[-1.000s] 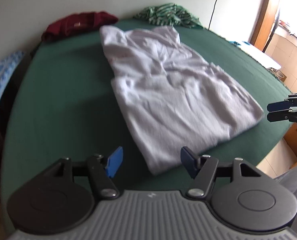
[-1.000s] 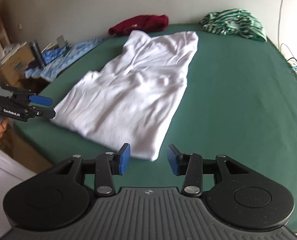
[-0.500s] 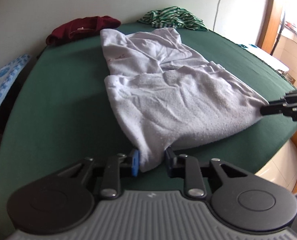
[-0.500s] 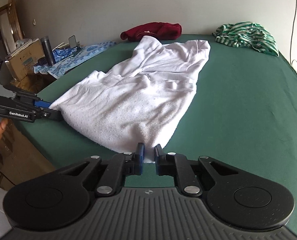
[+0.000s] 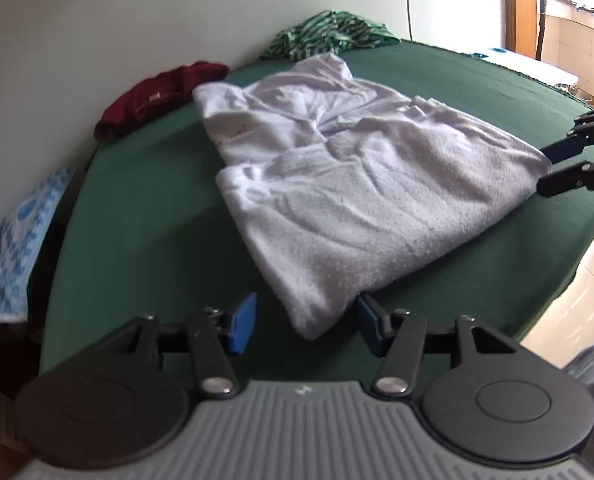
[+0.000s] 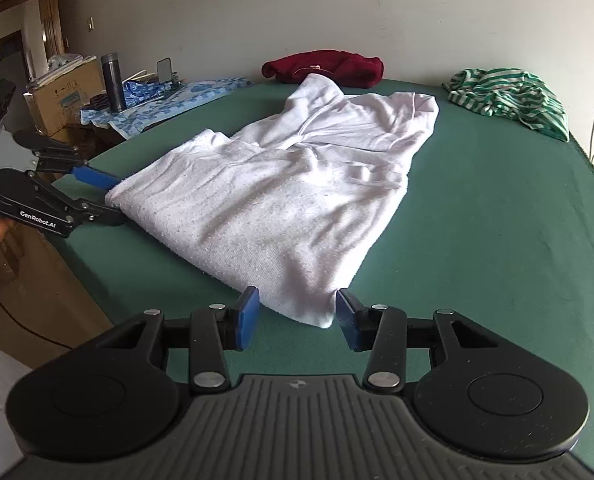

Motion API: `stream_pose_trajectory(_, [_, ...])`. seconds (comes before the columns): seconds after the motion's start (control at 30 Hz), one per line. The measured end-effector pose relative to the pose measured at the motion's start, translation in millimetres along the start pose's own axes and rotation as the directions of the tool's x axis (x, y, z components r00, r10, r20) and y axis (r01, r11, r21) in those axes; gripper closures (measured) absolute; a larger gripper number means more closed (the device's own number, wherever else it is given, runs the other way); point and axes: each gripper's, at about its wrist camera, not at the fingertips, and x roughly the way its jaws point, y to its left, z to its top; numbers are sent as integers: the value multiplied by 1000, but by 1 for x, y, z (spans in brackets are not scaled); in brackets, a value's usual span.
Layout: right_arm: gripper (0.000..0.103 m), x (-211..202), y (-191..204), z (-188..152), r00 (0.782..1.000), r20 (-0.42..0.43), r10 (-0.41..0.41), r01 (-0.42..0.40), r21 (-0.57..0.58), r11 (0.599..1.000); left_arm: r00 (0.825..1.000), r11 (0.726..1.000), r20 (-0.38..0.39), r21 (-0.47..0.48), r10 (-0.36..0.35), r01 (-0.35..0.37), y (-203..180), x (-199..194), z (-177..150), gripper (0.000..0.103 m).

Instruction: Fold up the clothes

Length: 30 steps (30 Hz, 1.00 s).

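Fingers on both of my grippers are standing wide apart and gripping nothing. My left gripper (image 5: 303,322) is sitting at the near-left corner of the white shirt (image 5: 357,184), and that corner is poking into the gap between the 2 blue pads without either pad pressing it. My right gripper (image 6: 297,322) is doing the same at the near-right corner, where the hem tip is lying between the pads, closer to the right one.

That shirt is lying on the green tabletop (image 6: 497,240) with its long axis running away from me: hem at my fingers, collar end far off, just short of the maroon garment (image 6: 325,68) by the wall. Its sides are looking turned in already, so the body is reading as a narrow strip. A green striped garment (image 6: 509,100) is bunched well apart at the far right.

What matters for a coming move is that the cloth is stretching straight ahead of both pairs of fingers, each hand equally near its own corner. I am judging this fits either of 2 stages: about to close on the hem corners to carry them toward the collar, or just having let them go after laying the strip flat.
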Motion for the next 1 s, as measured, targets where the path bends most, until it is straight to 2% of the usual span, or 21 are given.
stream_pose_trajectory(0.03, [57, 0, 0, 1, 1000, 7, 1, -2, 10, 1000, 1000, 1000, 6, -6, -3, 3, 0, 1, 1, 47])
stream_pose_trajectory(0.1, [60, 1, -1, 4, 1000, 20, 4, -5, 30, 1000, 1000, 1000, 12, -28, -14, 14, 1, 3, 2, 56])
stream_pose_trajectory(0.13, [74, 1, -1, 5, 1000, 26, 6, -7, 41, 999, 1000, 999, 7, -43, -26, 26, 1, 4, 3, 61])
stream_pose_trajectory(0.17, [91, 1, -1, 7, 999, 33, 7, -8, 51, 999, 999, 998, 2, -58, -39, 39, 1, 4, 5, 74])
stream_pose_trajectory(0.2, [92, 1, -2, 8, 999, 40, 8, -10, 61, 998, 999, 996, -3, -70, -48, 48, 1, 4, 7, 84])
stream_pose_trajectory(0.27, [94, 2, -2, 11, 999, 53, 10, -14, 81, 997, 999, 997, 13, -71, -37, 38, -3, 0, 10, 90])
stream_pose_trajectory(0.43, [94, -12, -9, 25, 994, 99, 39, -53, 141, 989, 999, 994, 45, -110, -23, 28, -1, -19, 16, 93])
stream_pose_trajectory(0.6, [95, -35, -12, 29, 991, 96, 91, -104, 138, 985, 997, 990, 60, -133, -41, 49, -10, -49, 15, 94])
stream_pose_trajectory(0.77, [95, -55, -10, 12, 990, 15, 142, -143, 156, 977, 996, 986, 9, -145, -87, 88, -34, -69, 3, 94])
stream_pose_trajectory(0.9, [95, -69, -10, -8, 980, -70, 184, -168, 194, 967, 993, 985, -35, -137, -115, 109, -49, -81, -7, 93])
stream_pose_trajectory(1.0, [94, -74, -11, -16, 974, -96, 203, -178, 221, 959, 990, 982, -52, -139, -135, 126, -52, -85, -6, 93])
